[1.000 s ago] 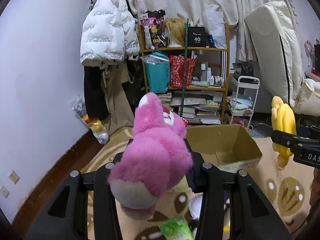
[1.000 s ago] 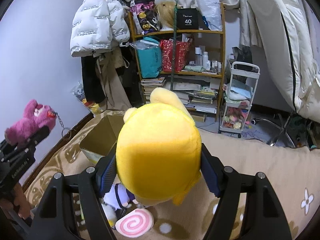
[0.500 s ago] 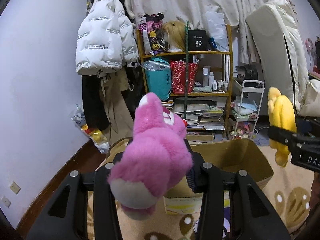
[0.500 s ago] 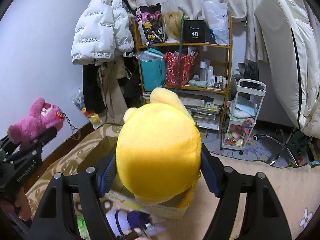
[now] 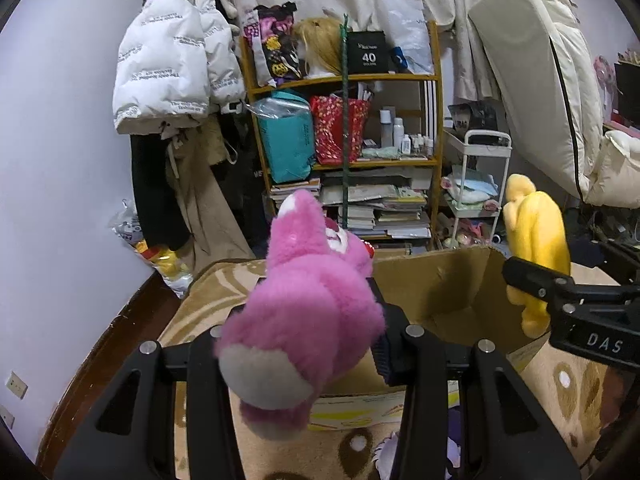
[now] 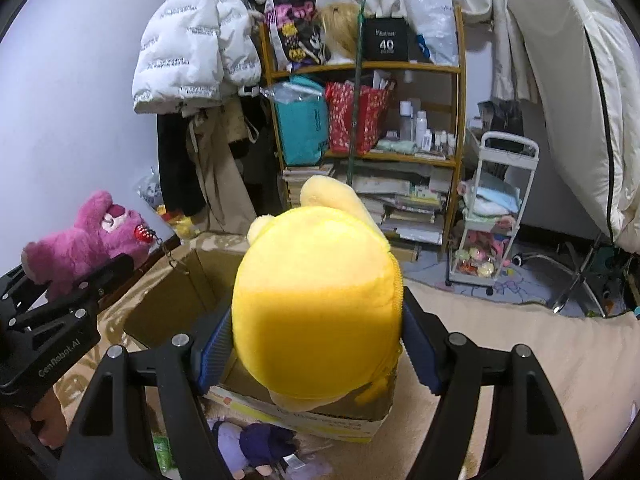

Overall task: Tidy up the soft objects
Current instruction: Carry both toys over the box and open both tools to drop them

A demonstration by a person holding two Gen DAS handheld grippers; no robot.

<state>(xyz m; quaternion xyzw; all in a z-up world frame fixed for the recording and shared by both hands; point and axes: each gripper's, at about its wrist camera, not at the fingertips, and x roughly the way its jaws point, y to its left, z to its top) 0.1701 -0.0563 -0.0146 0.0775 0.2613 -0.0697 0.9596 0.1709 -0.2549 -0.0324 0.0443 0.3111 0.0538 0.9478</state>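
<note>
We judge the task part-way: both toys are lifted above the open cardboard box [image 6: 168, 300] at frame centre but not yet dropped in, and a purple doll [image 6: 252, 444] lies on the rug at lower left. The left gripper [image 5: 304, 344] clamps the pink plush bear [image 5: 308, 308]. The right gripper [image 6: 316, 344] squeezes the yellow plush [image 6: 316, 300], both held level, pointing toward the shelf.
</note>
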